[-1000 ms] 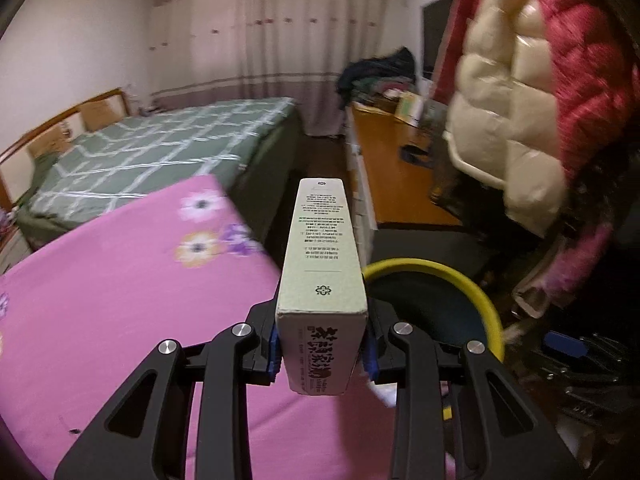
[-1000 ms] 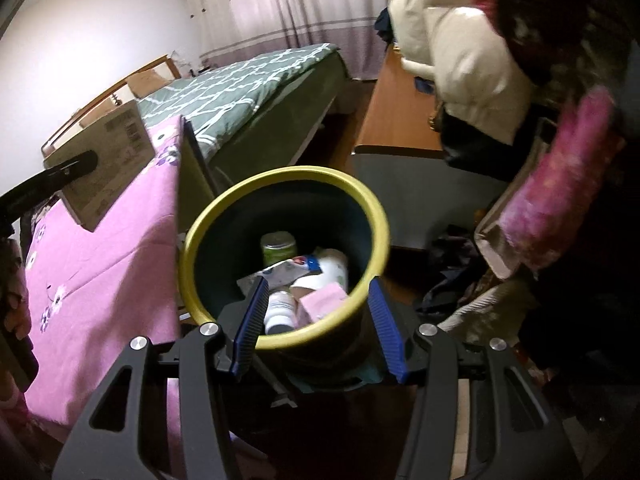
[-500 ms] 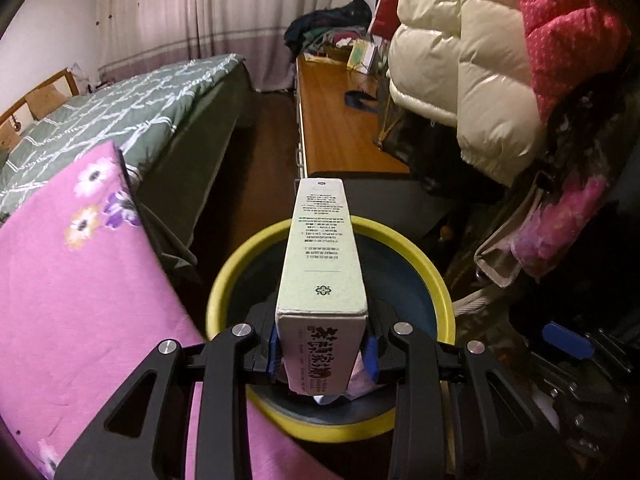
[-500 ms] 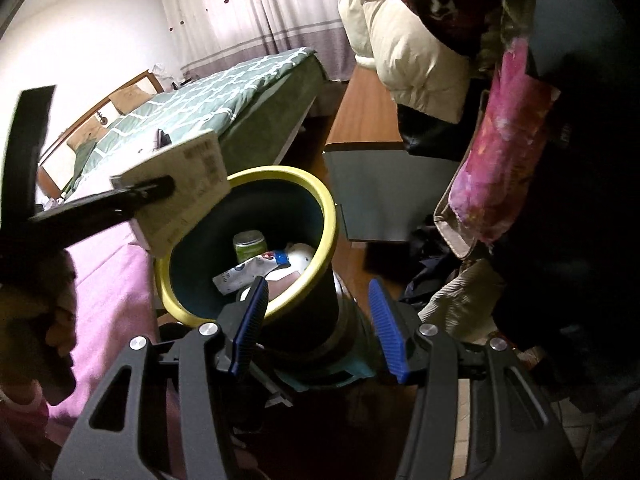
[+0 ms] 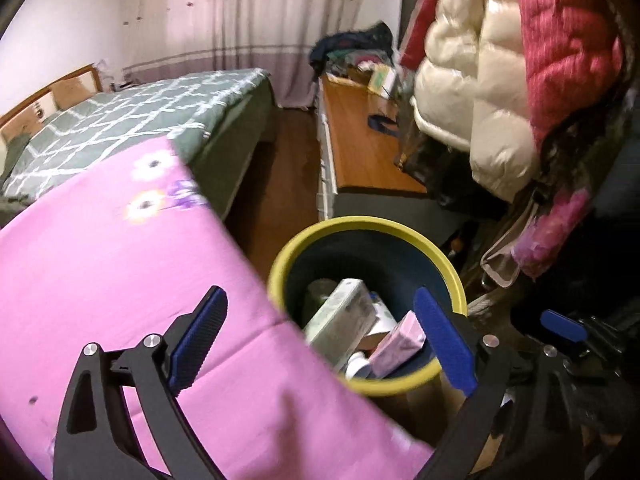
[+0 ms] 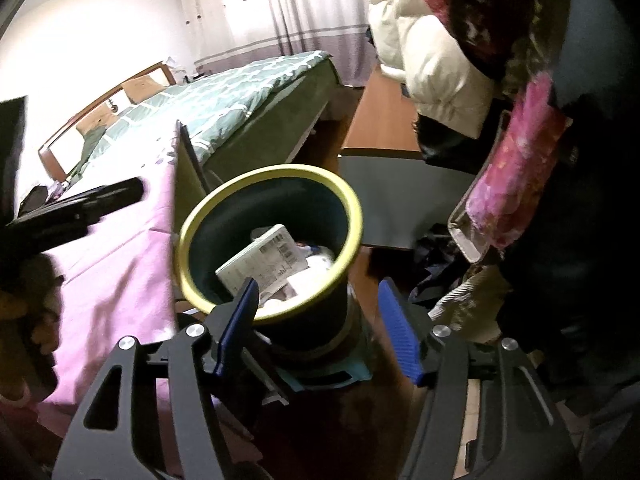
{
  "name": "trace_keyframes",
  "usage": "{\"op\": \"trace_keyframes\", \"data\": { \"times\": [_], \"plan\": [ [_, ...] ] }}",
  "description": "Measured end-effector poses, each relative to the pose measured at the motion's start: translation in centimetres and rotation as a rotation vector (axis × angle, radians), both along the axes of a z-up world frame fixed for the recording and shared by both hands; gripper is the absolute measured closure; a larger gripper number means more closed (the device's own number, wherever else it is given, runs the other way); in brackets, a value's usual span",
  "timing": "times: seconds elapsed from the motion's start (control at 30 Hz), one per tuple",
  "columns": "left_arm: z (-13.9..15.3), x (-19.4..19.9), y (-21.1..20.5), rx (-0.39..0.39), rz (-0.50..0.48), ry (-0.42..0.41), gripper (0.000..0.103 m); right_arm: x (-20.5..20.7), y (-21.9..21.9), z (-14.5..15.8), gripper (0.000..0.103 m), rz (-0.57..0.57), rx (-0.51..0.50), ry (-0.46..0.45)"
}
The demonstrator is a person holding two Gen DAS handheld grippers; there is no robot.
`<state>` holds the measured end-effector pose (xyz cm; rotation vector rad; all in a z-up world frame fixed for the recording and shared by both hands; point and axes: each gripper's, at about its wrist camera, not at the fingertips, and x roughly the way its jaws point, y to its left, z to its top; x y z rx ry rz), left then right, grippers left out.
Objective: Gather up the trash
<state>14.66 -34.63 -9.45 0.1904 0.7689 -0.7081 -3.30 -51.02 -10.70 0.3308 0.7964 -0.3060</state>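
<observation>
Left wrist view showed the left gripper (image 5: 320,340) with its jaws opening wide and nothing between them, the blue pads (image 5: 198,340) standing well apart — one over the pink sheet (image 5: 100,280), the other over the near rim of the bin (image 5: 400,226). The box (image 5: 340,324) lay inside the bin, tilted, leaning among other trash, with a small pink packet (image 5: 400,342) just beside it near the front wall. The bin's yellow rim sat just beside the corner edge of the pink sheet; a strip of dark floor (image 5: 280,200) ran between the green bed (image 5: 140,120) and the low wooden bench (image 5: 360,148), and that strip was the only open room behind the bin. Puffy coats (image 5: 500,80) hung close on the right, crowding the bench's near end.

From the right wrist view, the right gripper (image 6: 316,332) was also opening, its pads (image 6: 398,336) on either side of the bin's (image 6: 272,172) lower body but not pressing on it; a gap showed on the right side, and on the left I could not tell whether the pad touched. The box (image 6: 264,260) rested slantwise inside with its printed face up. The left gripper's black finger (image 6: 80,208) reached in from the left over the pink sheet (image 6: 120,280) — short of the bin's rim.
</observation>
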Motion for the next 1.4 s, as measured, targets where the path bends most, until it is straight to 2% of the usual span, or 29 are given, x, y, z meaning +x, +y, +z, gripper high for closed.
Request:
{"op": "trace_keyframes", "data": {
  "times": [0.17,0.43,0.63,0.83,1.1,1.4],
  "plan": [
    [3.4,-2.4,8.4,-0.066,0.121,-0.085,0.005,0.5,2.3,0.9,0.04,0.051,-0.025,-0.019],
    [7.6,-8.6,21.1,-0.081,0.333,-0.237,0.005,-0.2,7.4,4.8,0.037,0.134,-0.135,-0.109],
    [9.2,-13.8,28.3,-0.104,0.448,-0.255,0.005,-2.7,10.9,8.6,0.028,0.174,-0.227,-0.213],
    [9.2,-18.0,32.1,-0.132,0.521,-0.265,0.005,-5.4,12.9,10.2,0.019,0.201,-0.251,-0.288],
    [9.4,-21.6,35.1,-0.129,0.624,-0.317,0.005,-6.5,12.6,10.2,0.012,0.192,-0.19,-0.315],
    [10.0,-22.4,34.4,-0.123,0.611,-0.325,0.005,-7.2,12.7,10.2,0.008,0.159,-0.23,-0.318]
  ]
}}
